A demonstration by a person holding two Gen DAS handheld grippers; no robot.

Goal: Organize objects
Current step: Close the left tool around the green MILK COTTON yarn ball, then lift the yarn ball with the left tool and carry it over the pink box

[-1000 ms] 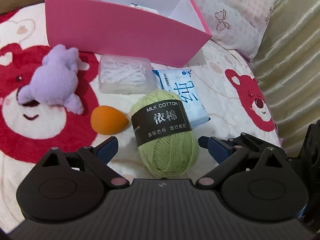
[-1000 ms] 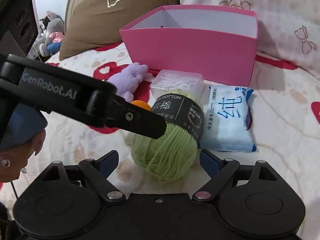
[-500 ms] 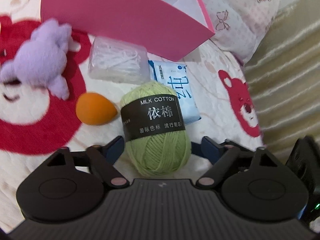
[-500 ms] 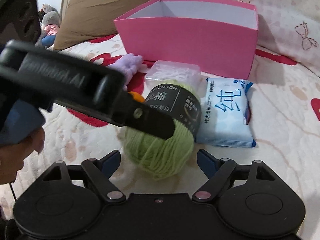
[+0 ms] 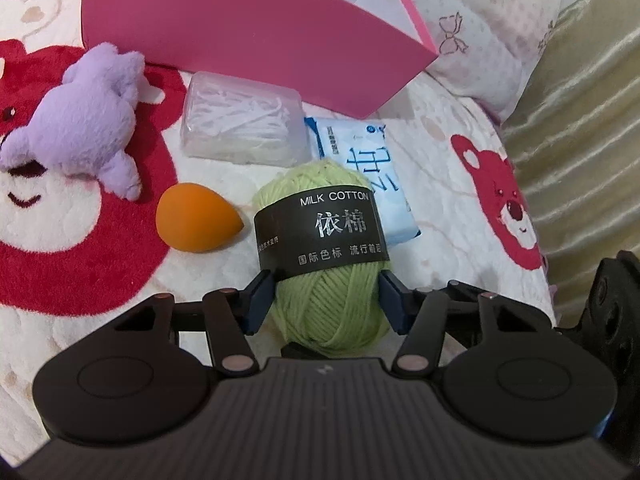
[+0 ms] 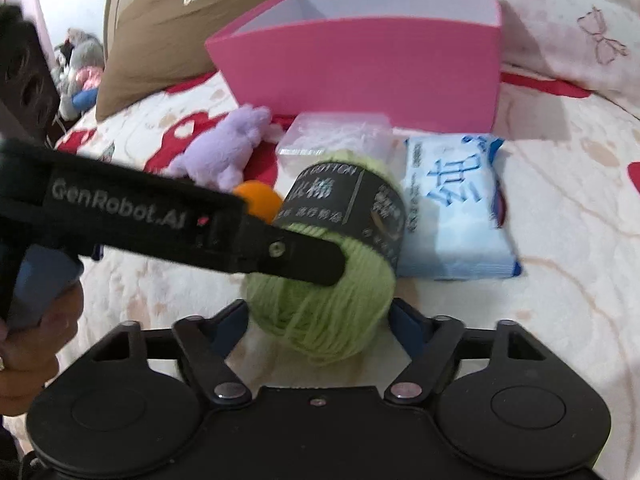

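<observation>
A green yarn ball (image 5: pixel 332 308) with a black label lies on the bear-print bedspread (image 5: pixel 60 272). My left gripper (image 5: pixel 328 300) is closing on it, and both blue pads (image 5: pixel 260 300) press its sides. In the right wrist view the same yarn ball (image 6: pixel 320 320) sits between the fingers of my right gripper (image 6: pixel 318 322), whose jaws are closing too; their pads stand just beside the yarn without clearly pressing it. The left gripper's finger (image 6: pixel 296 254) crosses that view and rests on the yarn. The open pink box (image 5: pixel 240 40) stands behind.
A purple plush (image 5: pixel 84 120), an orange egg-shaped sponge (image 5: pixel 192 220), a clear box of cotton swabs (image 5: pixel 240 124) and a blue wipes pack (image 5: pixel 384 184) lie around the yarn. A brown pillow (image 6: pixel 180 20) is at the back left. A person's hand (image 6: pixel 36 344) holds the left gripper.
The left jaws have come together onto the yarn ball. The right jaws have narrowed around it. Both hands have stayed about where they were.
</observation>
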